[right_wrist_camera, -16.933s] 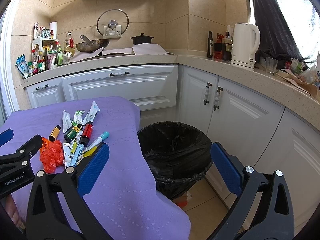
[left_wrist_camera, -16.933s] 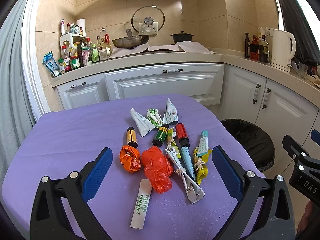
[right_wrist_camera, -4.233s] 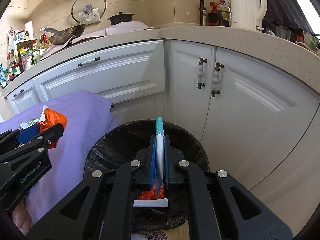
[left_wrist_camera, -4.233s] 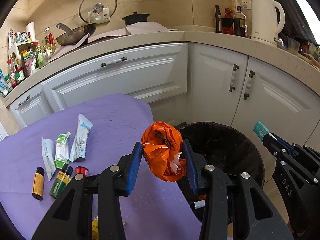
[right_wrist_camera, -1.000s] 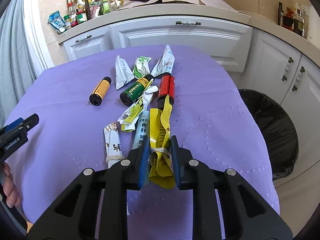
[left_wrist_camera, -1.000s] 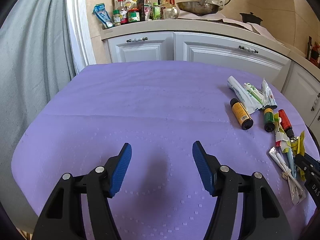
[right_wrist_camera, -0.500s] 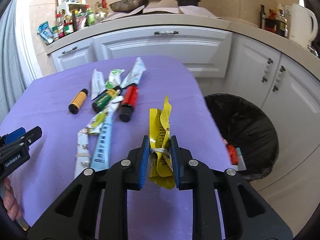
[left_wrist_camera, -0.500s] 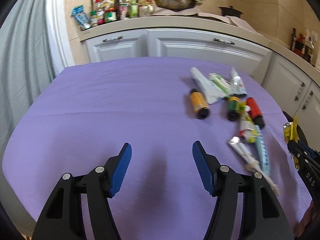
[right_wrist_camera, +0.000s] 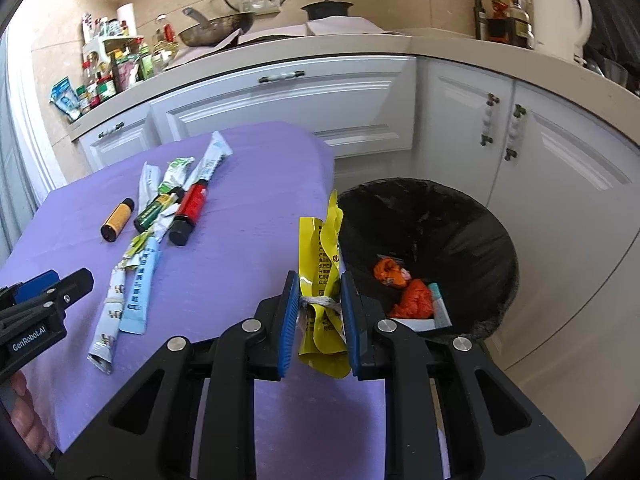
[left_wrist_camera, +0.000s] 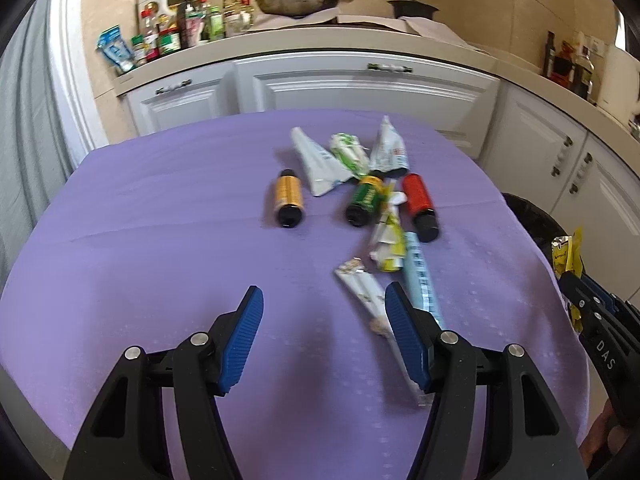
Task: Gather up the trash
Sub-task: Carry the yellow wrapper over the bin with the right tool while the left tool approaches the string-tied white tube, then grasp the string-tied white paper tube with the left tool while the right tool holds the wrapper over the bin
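Note:
My right gripper [right_wrist_camera: 319, 312] is shut on a crumpled yellow wrapper [right_wrist_camera: 323, 272], held above the table's right edge beside the black-lined bin [right_wrist_camera: 496, 236]. The bin holds orange bags [right_wrist_camera: 412, 300] and a tube. My left gripper [left_wrist_camera: 322, 336] hangs open over the purple table [left_wrist_camera: 160, 240], nothing between its fingers. Just right of it lie a white knotted wrapper [left_wrist_camera: 366, 294] and a pale blue tube [left_wrist_camera: 420, 276]. Farther back lie an orange bottle [left_wrist_camera: 289, 197], a green bottle [left_wrist_camera: 365, 200], a red bottle [left_wrist_camera: 419, 200] and several sachets [left_wrist_camera: 320, 160].
White cabinets [right_wrist_camera: 300, 100] and a counter with spice jars [left_wrist_camera: 168, 36], a pan and a kettle [right_wrist_camera: 558, 16] stand behind the table. The right gripper with its yellow wrapper [left_wrist_camera: 566, 256] shows at the right edge of the left wrist view. The floor lies between table and cabinets.
The right gripper has lifted the yellow wrapper off the pile and swung it right, to the bin's edge. The left gripper has swung right over the table, bringing the trash pile closer.

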Available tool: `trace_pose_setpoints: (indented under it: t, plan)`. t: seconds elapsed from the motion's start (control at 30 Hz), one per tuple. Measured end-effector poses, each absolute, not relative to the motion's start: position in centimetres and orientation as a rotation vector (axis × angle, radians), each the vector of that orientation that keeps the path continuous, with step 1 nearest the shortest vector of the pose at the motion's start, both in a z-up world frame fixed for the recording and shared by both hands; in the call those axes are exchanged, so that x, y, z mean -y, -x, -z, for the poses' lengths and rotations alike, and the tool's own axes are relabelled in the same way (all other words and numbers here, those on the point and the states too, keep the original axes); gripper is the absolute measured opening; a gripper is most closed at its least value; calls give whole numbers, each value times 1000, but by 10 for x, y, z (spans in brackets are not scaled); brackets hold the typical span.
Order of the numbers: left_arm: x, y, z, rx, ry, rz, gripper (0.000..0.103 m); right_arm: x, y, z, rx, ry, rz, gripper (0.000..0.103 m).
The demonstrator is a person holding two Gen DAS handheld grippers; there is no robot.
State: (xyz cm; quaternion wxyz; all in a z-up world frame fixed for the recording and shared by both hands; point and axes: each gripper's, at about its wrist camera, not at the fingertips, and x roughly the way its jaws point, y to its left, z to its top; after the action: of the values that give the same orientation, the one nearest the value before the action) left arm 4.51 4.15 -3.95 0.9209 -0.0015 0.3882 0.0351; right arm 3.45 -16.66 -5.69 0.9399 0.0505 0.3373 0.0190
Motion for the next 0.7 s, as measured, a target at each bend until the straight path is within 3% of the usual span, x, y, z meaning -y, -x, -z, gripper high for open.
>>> trace_pose_setpoints:
  t: [0.7]
  plan:
    - [-37, -37, 63, -850, -70, -75, 65, 182, -30, 62, -687, -136, -29, 21]
